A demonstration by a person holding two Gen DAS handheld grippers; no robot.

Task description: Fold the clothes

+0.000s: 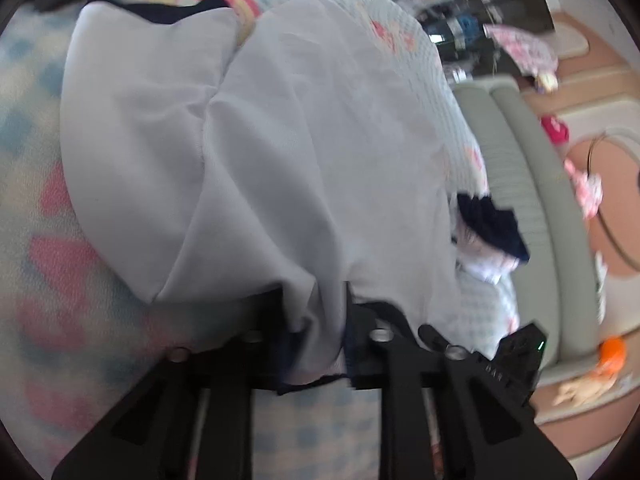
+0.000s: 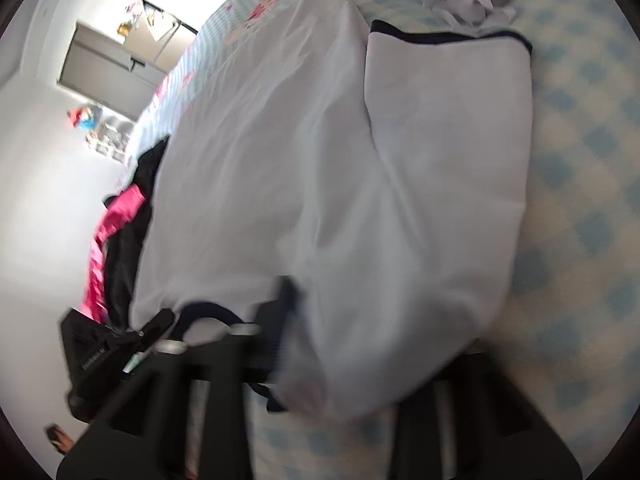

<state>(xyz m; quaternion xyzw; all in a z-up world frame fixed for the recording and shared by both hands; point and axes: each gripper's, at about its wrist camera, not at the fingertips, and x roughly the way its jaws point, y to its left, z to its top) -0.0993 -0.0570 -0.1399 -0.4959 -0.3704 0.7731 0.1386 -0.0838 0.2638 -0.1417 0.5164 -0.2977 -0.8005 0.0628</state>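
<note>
Bedroom scene, mid-fold: a white garment with dark navy trim [image 1: 248, 152] lies across a bedsheet printed with blue checks and pink cartoon figures [image 1: 48, 240], filling the centre of both wrist views. At the bottom centre of the left wrist view, the left gripper [image 1: 316, 320] is closed down on a bunched edge of the cloth, white fabric and a strip of navy hem pinched between its black fingers. In the right wrist view the right gripper [image 2: 296, 320] appears likewise clamped on the near edge of the white garment [image 2: 320, 160], though motion blur and draped fabric hide its fingertips.

The far portion, with a navy-edged hem at upper right of the right wrist view, already looks doubled over. A pink and black pile of clothing [image 2: 120, 232] sits at the left of that frame, beside the garment.

Judged from this, the step in hand is carrying the near edge across for the next fold. It would go best with both grips level and the cloth taut between them, so the edge lands parallel to the far hem without dragging the lower layer.
</note>
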